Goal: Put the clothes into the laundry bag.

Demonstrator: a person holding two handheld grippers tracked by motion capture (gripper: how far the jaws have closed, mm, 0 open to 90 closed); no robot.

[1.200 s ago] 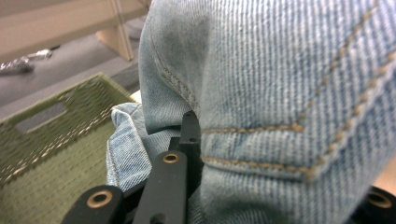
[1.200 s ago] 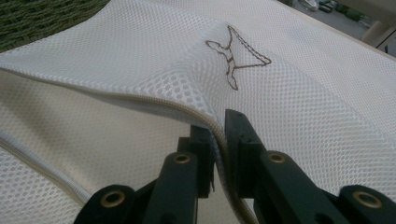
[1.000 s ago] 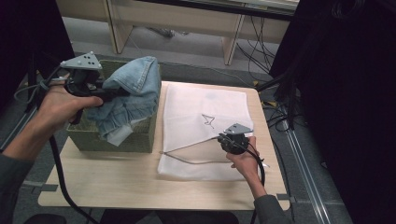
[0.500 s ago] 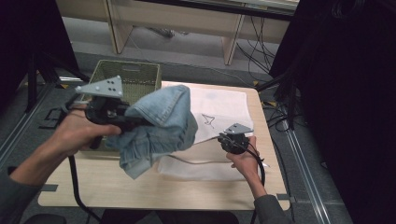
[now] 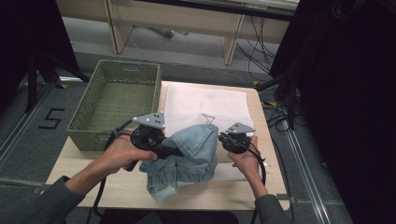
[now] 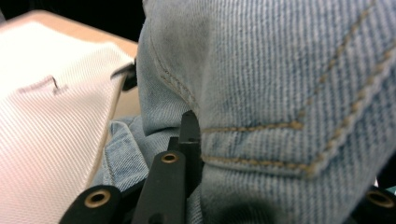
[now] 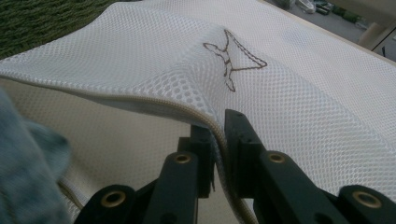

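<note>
A: Where is the crumpled light-blue denim garment [image 5: 189, 156] right now?

B: It sits on the near part of the pale wooden table [image 5: 116, 186], with its upper fold lying over the front edge of the white mesh laundry bag [image 5: 205, 100]. Taking that bag as the landmark, the denim is at its near edge, toward the person, and spills past the bag's near left corner onto bare wood.

A: And the left gripper [image 5: 173, 150]?

B: It is clenched on the denim. In the left gripper view one black jaw presses into a fold beside a line of tan stitching [image 6: 254, 127], and the cloth bulges around it. The left hand [image 5: 122, 154] holds the gripper just left of the bag's near edge.

A: What about the right gripper [image 5: 223, 139]?

B: It is closed on the bag itself. The right gripper view shows both black jaws pinching the zippered rim [image 7: 154, 105] of the mesh, which is lifted there so the mouth of the bag gapes a little. A small brown stitched emblem [image 7: 231, 58] lies on the mesh just beyond the jaws. A blur of denim shows at the lower left of that view, near the opening.

A: Anything else beside the bag?

B: A green woven rectangular basket [image 5: 116, 105] stands touching or just beside the bag's left edge. The right hand [image 5: 247, 158] rests at the bag's near right corner.
</note>
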